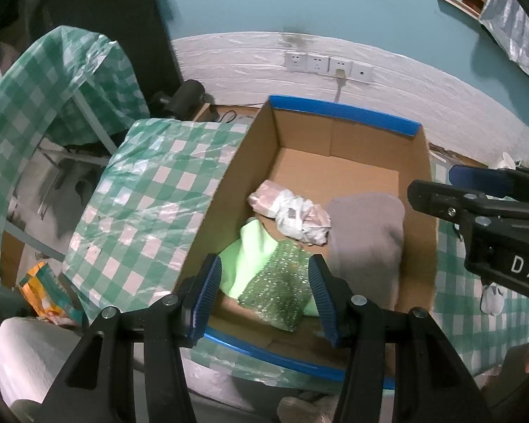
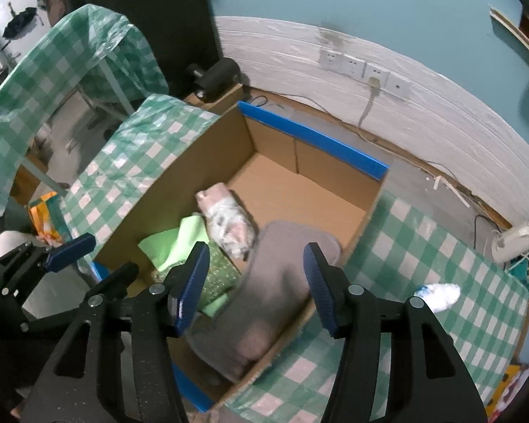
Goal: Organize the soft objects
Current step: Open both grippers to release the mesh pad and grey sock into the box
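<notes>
- Grey folded cloth lies in cardboard box, along its right wall, near end up against the front wall.
- Left of it in box: sparkly green cloth on top of a light green cloth; crumpled pink-white bundle just behind them, touching the grey cloth's edge.
- Far half of box floor bare cardboard; blue tape on front & back rims.
- Left gripper over box's near-left corner, jaws wide, nothing between.
- Right gripper above grey cloth, jaws wide, not gripping.
- Box sits on green-white check tablecloth; white sock-like item on cloth to box's right.
- Wall sockets behind, one w/ plug in.
</notes>
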The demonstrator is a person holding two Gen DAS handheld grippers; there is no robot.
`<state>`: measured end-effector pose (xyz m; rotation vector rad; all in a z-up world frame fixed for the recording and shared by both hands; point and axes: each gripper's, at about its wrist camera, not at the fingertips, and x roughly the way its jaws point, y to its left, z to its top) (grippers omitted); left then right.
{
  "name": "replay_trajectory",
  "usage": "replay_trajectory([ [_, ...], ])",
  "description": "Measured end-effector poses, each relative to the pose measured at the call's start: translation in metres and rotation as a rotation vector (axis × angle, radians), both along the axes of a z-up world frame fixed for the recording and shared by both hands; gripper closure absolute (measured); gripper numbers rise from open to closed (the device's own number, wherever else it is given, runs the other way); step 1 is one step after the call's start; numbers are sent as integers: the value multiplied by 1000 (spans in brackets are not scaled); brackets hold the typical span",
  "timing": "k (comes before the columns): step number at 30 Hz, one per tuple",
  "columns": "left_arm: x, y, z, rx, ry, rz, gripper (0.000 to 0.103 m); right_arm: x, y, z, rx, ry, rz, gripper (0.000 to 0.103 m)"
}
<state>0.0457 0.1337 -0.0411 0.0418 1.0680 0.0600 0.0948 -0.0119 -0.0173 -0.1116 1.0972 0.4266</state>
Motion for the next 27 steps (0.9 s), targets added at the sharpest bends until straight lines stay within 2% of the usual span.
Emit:
replay_trajectory([
  [16,-9,-49,16,13,-54,-111,48,-20,-57,10,-27,-38,-57,45],
  [21,-10,-66,17,23,-58,-146,48,-27,-78,14,-39,-59,-78,42],
  [27,-10,-88,17,40,-64,-189,42,-34,-102,10,-55,-64,-99,41],
])
